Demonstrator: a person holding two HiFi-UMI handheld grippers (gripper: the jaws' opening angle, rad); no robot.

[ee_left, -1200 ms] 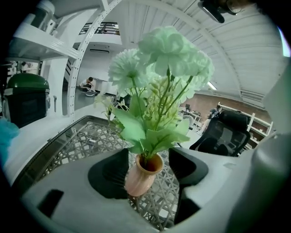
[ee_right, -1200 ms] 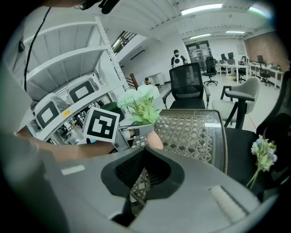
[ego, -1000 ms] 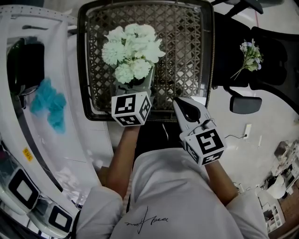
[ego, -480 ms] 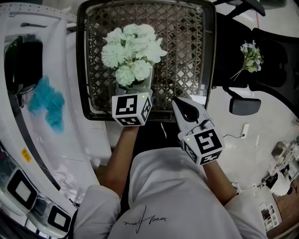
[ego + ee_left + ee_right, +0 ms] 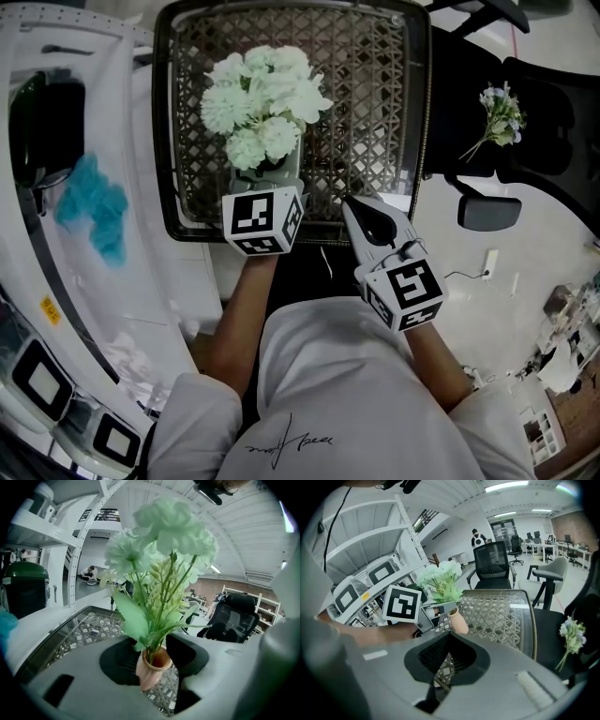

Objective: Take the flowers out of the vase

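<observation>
While the vase stands on the woven lattice surface in the upper middle of the head view, the left tongs sit around it. They have just been closing, and their dark pads now lie against the neck of the vase on both sides, clamped on it. The vase is a small peach-coloured pot, upright, near the lower edge of the surface. The flowers are in it, a bunch of pale white-green blooms on green stems with broad leaves. They rise straight out of its mouth and spread above it. In the head view the marker cube of the left tongs covers the lower part of the vase, just below the blooms.

The right tongs hang to the right of the vase, apart from it, near the lower right corner of the surface. Their two halves are together with only a thin slit between them, and nothing is held there. Their own view looks past the closed tip at the lattice, with the vase and the left tongs' cube in the left middle of the frame.

In the upper right of the head view a small sprig of pale flowers lies on a black chair, well apart from the surface. At the left a bright blue fluffy thing lies on a white shelf
</observation>
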